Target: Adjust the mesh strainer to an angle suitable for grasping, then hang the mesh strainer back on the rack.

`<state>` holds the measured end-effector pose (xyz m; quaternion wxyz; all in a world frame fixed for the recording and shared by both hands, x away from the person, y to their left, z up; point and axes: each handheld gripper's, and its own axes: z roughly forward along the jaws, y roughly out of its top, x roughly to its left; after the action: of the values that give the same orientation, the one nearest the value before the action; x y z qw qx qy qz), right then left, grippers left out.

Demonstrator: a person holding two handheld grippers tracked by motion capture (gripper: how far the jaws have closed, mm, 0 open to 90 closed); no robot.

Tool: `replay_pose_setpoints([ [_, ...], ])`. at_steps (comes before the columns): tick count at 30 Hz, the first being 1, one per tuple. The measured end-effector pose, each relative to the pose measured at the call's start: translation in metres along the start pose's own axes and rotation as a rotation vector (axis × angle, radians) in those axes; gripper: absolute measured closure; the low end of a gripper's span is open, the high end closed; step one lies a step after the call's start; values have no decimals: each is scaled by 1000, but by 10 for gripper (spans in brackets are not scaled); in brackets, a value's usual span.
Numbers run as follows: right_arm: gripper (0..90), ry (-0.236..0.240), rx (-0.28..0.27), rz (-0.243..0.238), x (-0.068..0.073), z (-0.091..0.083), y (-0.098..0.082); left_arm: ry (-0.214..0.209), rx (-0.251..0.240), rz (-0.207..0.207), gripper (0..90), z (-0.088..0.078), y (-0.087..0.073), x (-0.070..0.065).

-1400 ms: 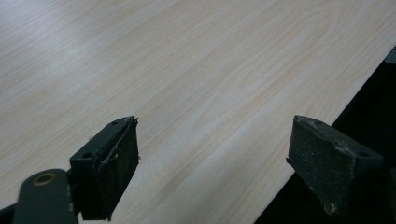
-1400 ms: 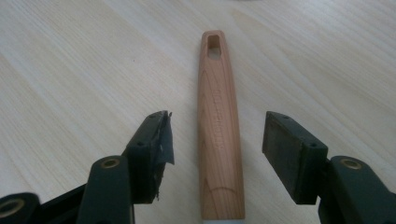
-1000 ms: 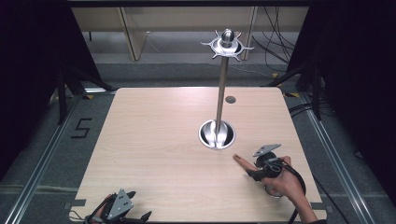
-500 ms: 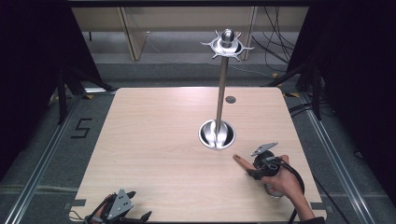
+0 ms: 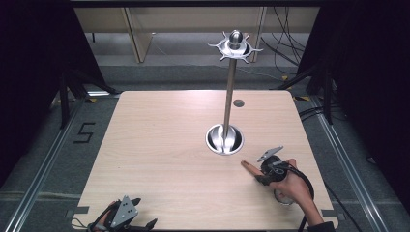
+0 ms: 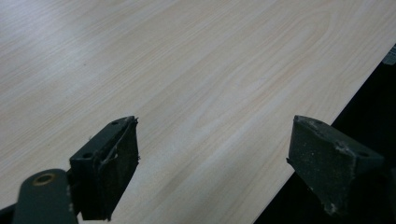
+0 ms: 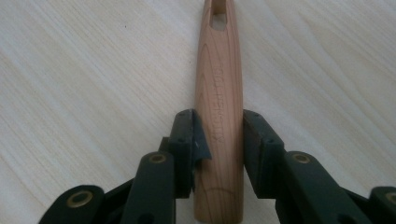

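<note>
Probably a lab: dark curtains [image 5: 29, 72], floor rails [image 5: 46, 166], cables [image 5: 285, 43]

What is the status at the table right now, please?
Right gripper just closed on the wooden handle, flat on the table. Left gripper open, idle at the near edge. Metal stand beyond, apart.

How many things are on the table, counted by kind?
Metal stand: 1
Wooden handle: 1
Handheld grippers: 2, the left gripper with jaws open, the right gripper with jaws closed on the wooden handle
Total: 4
</note>
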<state>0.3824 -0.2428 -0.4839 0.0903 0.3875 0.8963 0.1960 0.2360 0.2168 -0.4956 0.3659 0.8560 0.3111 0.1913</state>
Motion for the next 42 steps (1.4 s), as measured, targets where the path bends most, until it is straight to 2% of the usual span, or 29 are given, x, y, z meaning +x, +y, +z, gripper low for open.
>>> replay_pose_setpoints([
  [5, 683, -15, 24, -30, 4, -2, 2, 4, -26, -47, 155, 2, 0, -3],
  [6, 684, -16, 19, -34, 4, -3, 2, 5, -25, -29, 156, 2, 0, -2],
  [8, 684, -17, 20, -25, 4, -4, 2, 5, -7, -30, 156, 1, 0, -1],
  [9, 684, -22, -5, -37, 3, -6, 2, 5, -14, -31, 156, 2, 0, -1],
  [10, 684, -22, -14, -27, 4, -7, 2, 0, -31, -72, 156, 3, -1, -3],
  [12, 684, -24, -53, -47, 2, -12, 1, -1, -34, -73, 156, 4, -1, -3],
  [13, 684, -24, -53, -47, 2, -12, 1, 5, 1, -19, 156, 1, 1, 0],
  [14, 685, -26, -62, -41, 2, -15, 1, 1, -15, -55, 156, 2, 0, -2],
  [16, 685, -11, -92, -65, 0, -18, -1, 4, -9, 0, 156, 1, 2, 1],
  [18, 685, -21, -100, -28, 2, -22, -2, 2, -8, -2, 155, 1, 2, 1],
  [20, 685, -16, -127, -50, -1, -25, -3, 1, -10, -41, 156, 1, 1, -2],
  [22, 685, -14, -146, -39, -2, -29, -4, -6, 0, -23, 156, 0, 1, 0],
  [23, 685, -13, -168, -22, -1, -28, -5, 1, -13, -40, 155, 1, 1, -1],
  [24, 686, -7, -171, -32, -2, -30, -5, -7, -29, -74, 156, 3, 1, -3],
  [25, 686, -10, -187, -16, -2, -32, -6, 2, -24, -53, 156, 3, 2, -2],
  [26, 686, 4, -181, -32, -3, -36, -7, 1, -23, -49, 156, 3, 2, -1],
  [27, 686, 3, -209, -12, -3, -37, -7, 1, -21, -57, 156, 3, 1, -2],
  [28, 686, 21, -205, 6, -3, -40, -7, 1, -22, -56, 156, 3, 1, -2],
  [29, 686, 24, -233, -4, -4, -40, -7, 3, -17, -44, 156, 2, 2, -1],
  [30, 686, 30, -241, 17, -4, -43, -8, -4, -26, -67, 156, 3, 1, -3],
  [31, 686, 40, -249, 8, -5, -46, -8, -2, -6, -42, 156, 1, 1, -1],
  [32, 687, 36, -287, 8, -6, -46, -9, 0, -19, -31, 156, 1, 2, 0],
  [33, 686, 38, -298, 9, -7, -47, -9, -6, 4, -3, 156, 0, 2, 1],
  [34, 687, 51, -313, 13, -8, -50, -10, -6, 2, -11, 156, 0, 2, 1],
  [35, 687, 58, -293, 29, -9, -54, -10, -6, 2, -10, 156, 0, 2, 1],
  [36, 687, 62, -321, 42, -9, -55, -10, -5, 1, -11, 155, 0, 2, 1],
  [37, 687, 67, -339, 30, -12, -56, -10, -1, -7, -23, 156, 1, 2, 0],
  [38, 687, 74, -348, 32, -13, -59, -11, 6, -18, -9, 156, 1, 1, 0],
  [42, 688, 116, -380, 44, -12, -65, -11, 7, -20, -23, 156, 1, 2, -1],
])
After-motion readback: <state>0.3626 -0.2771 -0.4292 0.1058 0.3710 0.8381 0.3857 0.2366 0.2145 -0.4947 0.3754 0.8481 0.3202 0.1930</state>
